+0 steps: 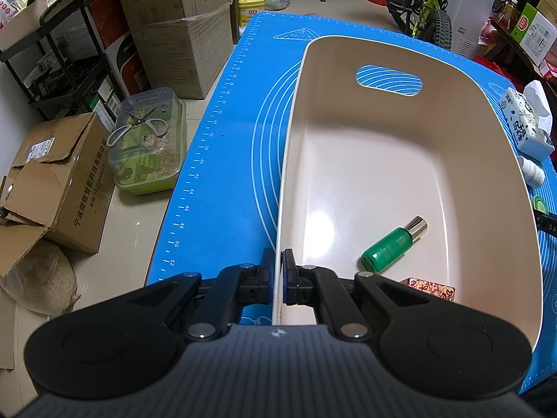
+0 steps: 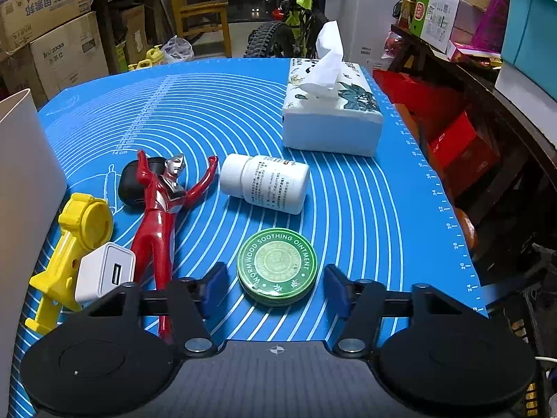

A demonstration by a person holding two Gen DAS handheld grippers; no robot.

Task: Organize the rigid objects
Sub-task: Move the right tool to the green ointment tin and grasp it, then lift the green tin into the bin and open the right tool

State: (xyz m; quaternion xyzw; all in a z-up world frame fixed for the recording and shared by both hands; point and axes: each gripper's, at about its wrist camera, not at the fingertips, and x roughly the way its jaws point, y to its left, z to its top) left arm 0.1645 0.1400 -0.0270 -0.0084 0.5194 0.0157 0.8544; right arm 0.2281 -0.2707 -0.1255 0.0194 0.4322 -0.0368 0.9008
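Left gripper (image 1: 278, 271) clamped on basin (image 1: 393, 160) rim. Right gripper (image 2: 276, 284) unclenched, straddling ointment tin (image 2: 276, 266); pill bottle (image 2: 266, 183) ahead, red figure (image 2: 160, 205) and charger (image 2: 104, 271) leftward.

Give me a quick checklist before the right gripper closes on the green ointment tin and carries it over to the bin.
1. Ointment tin sits between the right gripper pads: ok.
2. Pads touching the tin: not ok, gaps show on both sides.
3. Tin clear of the red figure and white pill bottle: ok.
4. Left gripper clamped on the bin wall: ok.
5. Free floor in the bin beside the green bottle: ok.
6. Tin lid shut tight: cannot tell.
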